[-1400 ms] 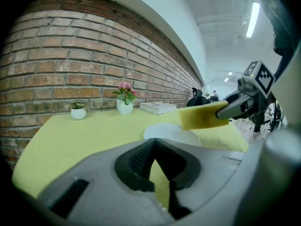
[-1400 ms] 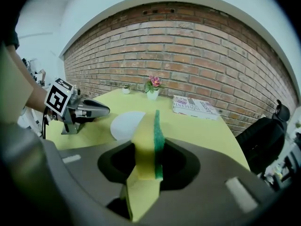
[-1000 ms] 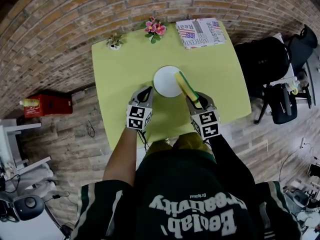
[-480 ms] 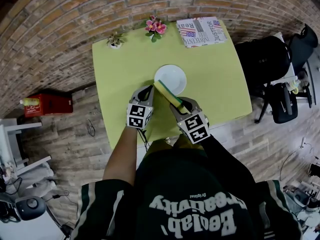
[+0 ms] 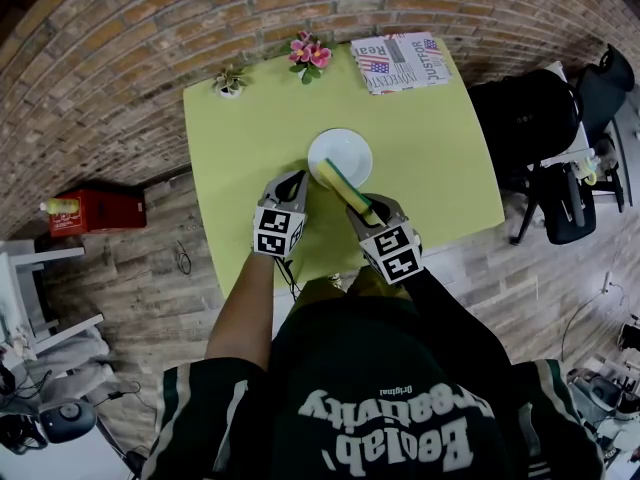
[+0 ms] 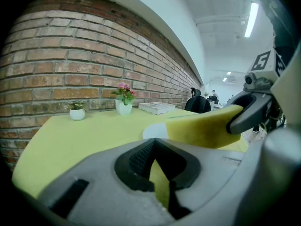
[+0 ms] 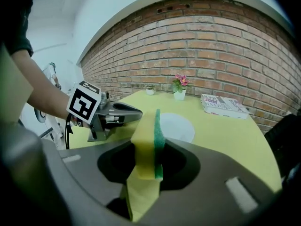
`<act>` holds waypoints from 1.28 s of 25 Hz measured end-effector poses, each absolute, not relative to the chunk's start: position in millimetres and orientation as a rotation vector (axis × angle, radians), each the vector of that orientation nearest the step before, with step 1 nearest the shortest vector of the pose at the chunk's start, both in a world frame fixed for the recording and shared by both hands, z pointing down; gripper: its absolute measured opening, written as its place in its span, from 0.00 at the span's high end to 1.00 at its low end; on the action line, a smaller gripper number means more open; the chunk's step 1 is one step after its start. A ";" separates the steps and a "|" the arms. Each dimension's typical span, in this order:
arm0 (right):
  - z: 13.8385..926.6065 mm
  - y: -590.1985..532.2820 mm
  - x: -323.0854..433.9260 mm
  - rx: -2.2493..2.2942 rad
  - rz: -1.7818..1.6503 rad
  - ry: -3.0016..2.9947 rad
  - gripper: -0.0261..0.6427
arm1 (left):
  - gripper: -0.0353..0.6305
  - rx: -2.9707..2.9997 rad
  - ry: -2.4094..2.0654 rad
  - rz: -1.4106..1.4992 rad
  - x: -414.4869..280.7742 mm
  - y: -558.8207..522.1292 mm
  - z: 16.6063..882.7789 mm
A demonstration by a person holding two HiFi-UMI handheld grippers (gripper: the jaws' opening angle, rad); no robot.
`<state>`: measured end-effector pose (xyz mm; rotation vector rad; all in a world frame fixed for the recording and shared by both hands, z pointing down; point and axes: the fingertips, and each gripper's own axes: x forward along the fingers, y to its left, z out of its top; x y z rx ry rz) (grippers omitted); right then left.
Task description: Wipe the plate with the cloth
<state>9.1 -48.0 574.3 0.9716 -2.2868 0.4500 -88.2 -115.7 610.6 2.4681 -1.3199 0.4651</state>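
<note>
— Since half a second ago our right gripper (image 5: 370, 210) has slid a little toward the right of the frame. The far end of the yellow-and-green sponge (image 5: 340, 183) has gone from the lower-left rim of the white plate (image 5: 352, 148) to further in over it. Our left gripper (image 5: 296, 182) has not budged.

— We agree. Nearest us, just below the frame's centre, the right gripper is pinching the sponge by its near end. In the right gripper view we see it standing on edge between the jaws, green face to the right.

— And the left one?

— We see its jaws pressed almost together on nothing, with only a sliver of the green bench (image 5: 430, 168) showing between them. Its tip lies just beside the plate's lower-left rim; we cannot tell whether they touch.

— Next out is the plate, at the middle of the bench. The sponge slants across its lower-left part, though we cannot tell if it presses down.

— Along the bench's far edge, toward the top of the frame, we find a small potted plant (image 5: 230, 84) at left, pink flowers (image 5: 310, 56) in the middle and newspapers (image 5: 400, 65) at right. Behind them runs the brick wall (image 5: 120, 28).
</note>
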 end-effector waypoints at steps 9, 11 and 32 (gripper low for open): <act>576.5 -57.1 44.4 1.073 0.441 -2.229 0.76 | 0.94 2.475 -1.307 0.479 -87.4 -115.0 611.1; 575.7 -57.5 52.6 1.099 0.452 -2.212 0.76 | 0.94 2.477 -1.304 0.483 -86.7 -114.6 611.2; 561.7 -64.3 75.9 1.219 0.463 -2.213 0.76 | 0.94 2.490 -1.288 0.506 -84.9 -113.1 612.1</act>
